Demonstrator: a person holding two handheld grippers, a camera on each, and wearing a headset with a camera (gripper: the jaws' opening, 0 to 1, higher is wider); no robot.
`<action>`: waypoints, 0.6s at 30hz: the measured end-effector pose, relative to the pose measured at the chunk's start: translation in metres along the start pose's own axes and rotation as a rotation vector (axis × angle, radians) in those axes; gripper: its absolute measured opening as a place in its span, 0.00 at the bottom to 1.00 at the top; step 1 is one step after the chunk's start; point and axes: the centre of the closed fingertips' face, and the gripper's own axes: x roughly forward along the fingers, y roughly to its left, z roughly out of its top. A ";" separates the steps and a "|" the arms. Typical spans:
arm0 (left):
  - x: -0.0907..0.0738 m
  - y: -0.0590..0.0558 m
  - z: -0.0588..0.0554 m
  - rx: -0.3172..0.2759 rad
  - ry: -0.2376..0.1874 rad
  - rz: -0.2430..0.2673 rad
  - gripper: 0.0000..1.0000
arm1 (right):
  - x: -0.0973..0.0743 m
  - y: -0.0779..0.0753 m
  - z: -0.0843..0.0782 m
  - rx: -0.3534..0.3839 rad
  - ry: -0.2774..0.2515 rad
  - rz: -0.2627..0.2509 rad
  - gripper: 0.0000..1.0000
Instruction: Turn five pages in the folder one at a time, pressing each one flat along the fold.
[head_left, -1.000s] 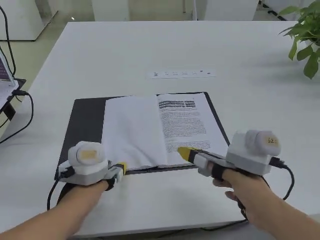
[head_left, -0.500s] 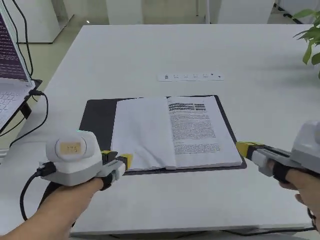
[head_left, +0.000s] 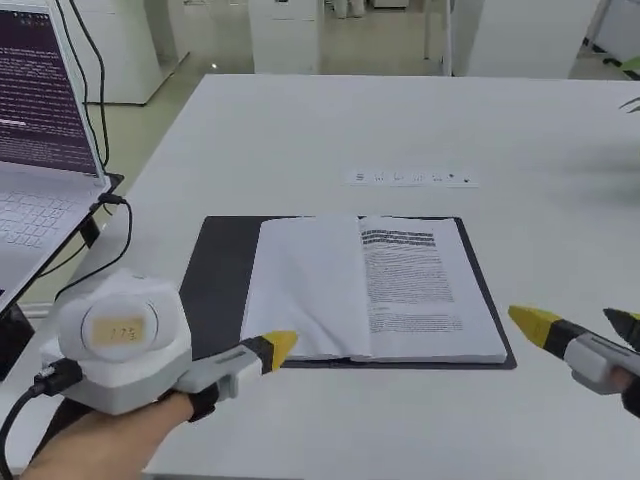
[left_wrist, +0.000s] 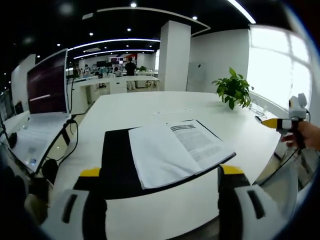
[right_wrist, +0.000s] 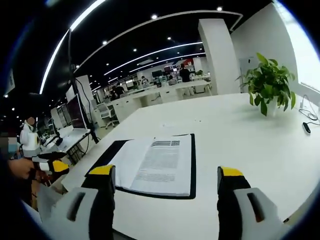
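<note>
A black folder (head_left: 222, 275) lies open on the white table, a blank white page (head_left: 305, 285) on its left and a printed page (head_left: 415, 285) on its right. The folder (left_wrist: 117, 162) lies ahead of my left gripper (left_wrist: 161, 172), which is open and empty. That left gripper (head_left: 265, 350) hovers off the folder's near left corner. My right gripper (right_wrist: 165, 172) is open and empty too, facing the folder (right_wrist: 150, 165) from a distance. In the head view the right gripper (head_left: 560, 330) sits to the right of the folder's near right corner, touching nothing.
An open laptop (head_left: 40, 130) with cables stands off the table's left edge. A white power strip (head_left: 412, 179) lies beyond the folder. A potted plant (right_wrist: 269, 82) stands at the far right of the table. The table's near edge (head_left: 400, 470) runs just below the grippers.
The right gripper has drawn back off the printed page to the right, away from the folder. The left gripper has lifted toward the camera. The head view has shifted left, showing the laptop.
</note>
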 end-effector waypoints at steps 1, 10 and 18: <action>-0.001 0.000 0.000 0.004 -0.003 0.000 0.99 | 0.001 0.000 0.000 -0.001 -0.006 0.001 0.97; -0.013 -0.001 -0.007 0.022 0.019 -0.005 0.99 | -0.001 0.011 -0.006 -0.008 0.013 0.047 0.99; -0.020 -0.002 0.000 0.039 0.004 -0.001 0.99 | 0.000 0.016 -0.007 0.009 0.004 0.057 0.98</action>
